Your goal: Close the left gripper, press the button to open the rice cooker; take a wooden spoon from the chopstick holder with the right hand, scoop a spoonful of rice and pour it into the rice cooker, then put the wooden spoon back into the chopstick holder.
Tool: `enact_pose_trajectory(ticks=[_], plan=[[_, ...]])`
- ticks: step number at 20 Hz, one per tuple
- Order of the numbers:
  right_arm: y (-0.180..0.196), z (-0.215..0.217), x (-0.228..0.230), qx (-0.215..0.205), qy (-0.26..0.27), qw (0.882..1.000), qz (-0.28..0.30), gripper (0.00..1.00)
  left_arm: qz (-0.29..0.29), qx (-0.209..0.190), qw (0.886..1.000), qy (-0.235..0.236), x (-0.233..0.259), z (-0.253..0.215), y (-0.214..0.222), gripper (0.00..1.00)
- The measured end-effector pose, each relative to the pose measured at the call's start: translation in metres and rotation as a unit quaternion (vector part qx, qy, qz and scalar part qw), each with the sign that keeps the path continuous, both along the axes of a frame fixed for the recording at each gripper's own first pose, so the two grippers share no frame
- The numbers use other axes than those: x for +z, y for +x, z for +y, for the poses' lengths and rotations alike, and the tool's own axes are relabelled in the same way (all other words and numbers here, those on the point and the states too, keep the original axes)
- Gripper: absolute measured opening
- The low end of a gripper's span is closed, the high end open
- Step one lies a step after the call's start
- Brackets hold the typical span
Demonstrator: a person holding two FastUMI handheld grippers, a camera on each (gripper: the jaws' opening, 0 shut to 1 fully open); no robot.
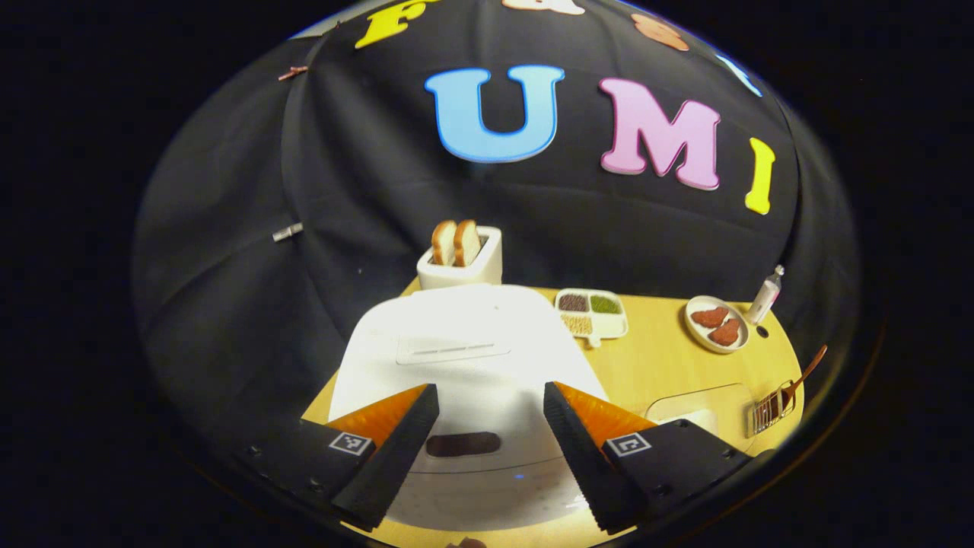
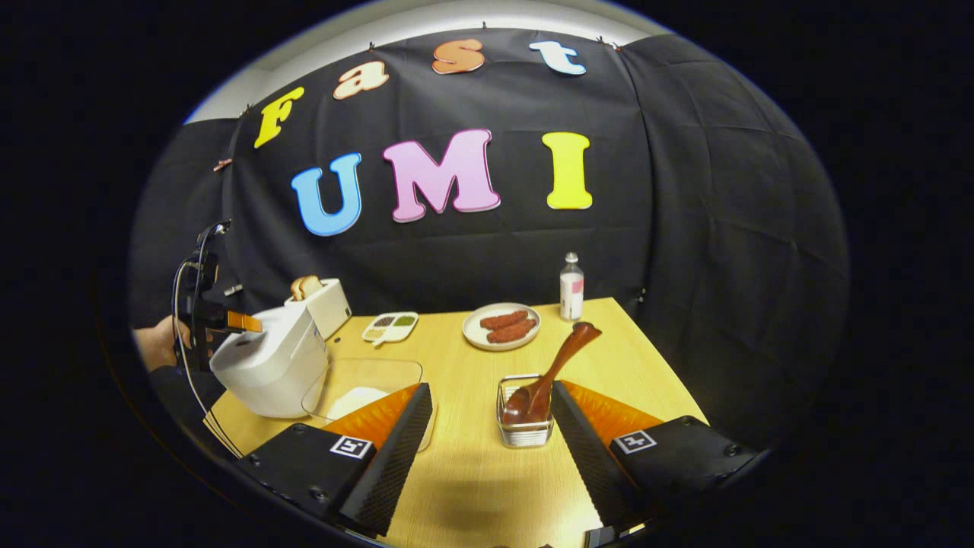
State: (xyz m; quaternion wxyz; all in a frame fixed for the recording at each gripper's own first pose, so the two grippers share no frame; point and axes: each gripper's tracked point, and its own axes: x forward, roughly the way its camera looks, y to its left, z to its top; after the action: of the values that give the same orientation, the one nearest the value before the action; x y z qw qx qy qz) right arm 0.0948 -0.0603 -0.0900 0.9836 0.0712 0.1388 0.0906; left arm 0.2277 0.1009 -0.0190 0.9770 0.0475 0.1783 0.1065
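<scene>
Your left gripper (image 1: 487,457) hovers spread over the closed rice cooker (image 1: 464,358) at the bench's (image 2: 487,487) left edge. Your right gripper (image 2: 487,464) is spread too, holding nothing; the wooden spoon (image 2: 552,369) leans in the chopstick holder (image 2: 523,430) mid-bench, beside the clear rice container (image 2: 365,392).

Legible text: none. Bottle (image 2: 571,287) label too small to read; square coded markers on gripper bodies carry no readable characters.

On the table (image 2: 472,472): cooker (image 2: 270,369) at left, toaster (image 2: 323,304) behind it, rice box (image 2: 365,388) to its right. Spoon (image 2: 552,369) stands in holder (image 2: 523,426), mid-front. Plate (image 2: 502,327) & bottle (image 2: 571,288) at back.
</scene>
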Motion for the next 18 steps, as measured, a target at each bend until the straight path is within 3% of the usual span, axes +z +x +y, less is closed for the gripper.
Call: enact_pose_trajectory(ticks=[2, 6, 11, 15, 18], plan=[[0.009, -0.004, 0.012, 0.010, -0.005, 1.000, -0.020, 0.98, -0.045, -0.008, 0.999, 0.011, 0.029, -0.033, -0.021, 0.96], [0.019, -0.006, 0.042, 0.031, 0.013, 0.998, -0.044, 0.98, -0.103, -0.032, 0.994, -0.025, 0.068, -0.107, -0.073, 0.96], [0.007, -0.008, 0.078, 0.014, -0.008, 0.997, -0.079, 0.98, -0.155, -0.037, 0.987, 0.009, 0.098, -0.124, -0.133, 0.96], [-0.021, 0.019, 0.080, 0.016, -0.032, 0.996, -0.082, 0.98, -0.139, -0.058, 0.988, 0.045, 0.086, -0.124, -0.168, 0.97], [-0.041, 0.038, 0.088, 0.016, -0.042, 0.994, -0.096, 0.98, -0.140, -0.080, 0.986, 0.034, 0.071, -0.132, -0.185, 0.96]])
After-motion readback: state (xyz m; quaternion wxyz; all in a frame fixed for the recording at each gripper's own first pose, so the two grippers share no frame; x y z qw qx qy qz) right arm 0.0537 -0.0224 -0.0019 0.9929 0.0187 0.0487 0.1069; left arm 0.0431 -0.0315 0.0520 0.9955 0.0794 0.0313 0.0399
